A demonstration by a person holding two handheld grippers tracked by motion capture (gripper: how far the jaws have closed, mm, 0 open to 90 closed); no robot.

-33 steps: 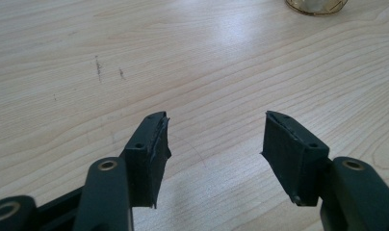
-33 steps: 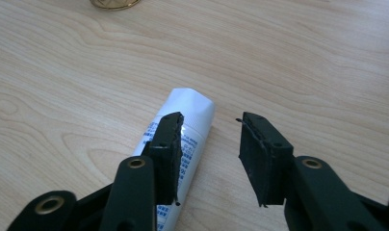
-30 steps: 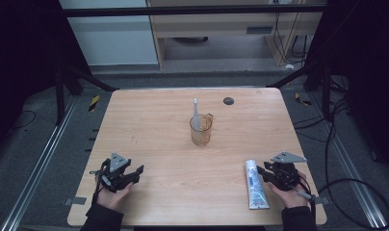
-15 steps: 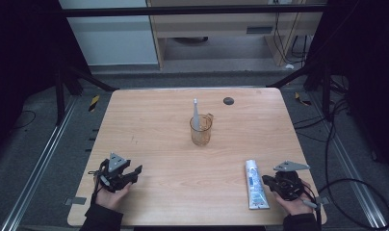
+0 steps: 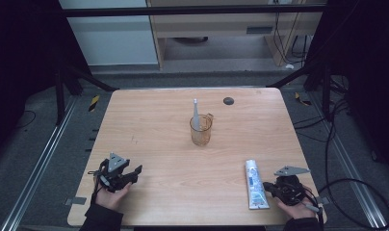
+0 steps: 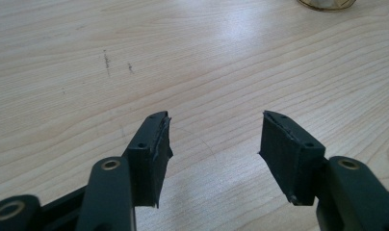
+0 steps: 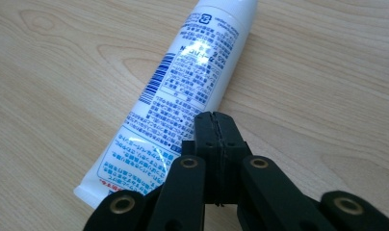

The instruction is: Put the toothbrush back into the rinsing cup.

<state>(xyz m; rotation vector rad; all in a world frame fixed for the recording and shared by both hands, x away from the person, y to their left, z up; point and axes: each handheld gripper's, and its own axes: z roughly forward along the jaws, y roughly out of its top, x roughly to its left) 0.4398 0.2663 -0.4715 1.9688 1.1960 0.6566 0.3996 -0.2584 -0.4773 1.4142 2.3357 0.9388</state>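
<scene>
Toothpaste tube (image 5: 255,185) is lying flat near the worktop's (image 5: 154,125) near right corner. Its long axis is running roughly front to back, the cap end pointing away from the person toward the far edge and the flat crimped end toward the near edge. In the right gripper view the tube (image 7: 183,91) is slanting up to the right, printed side up.

Right tongs (image 5: 267,187) are sitting just beside the tube's near end, low over the wood, the hand coming in from the near edge. Its jaws have just been closing and are now pressed together, nothing between them (image 7: 215,118).

Left tongs (image 5: 133,172) are resting near the near left corner, well apart from the tube, tilted down, jaws standing wide over bare wood (image 6: 214,137), holding nothing.

A clear amber cup (image 5: 201,130) with a toothbrush (image 5: 195,111) upright in it is standing mid-worktop.
</scene>
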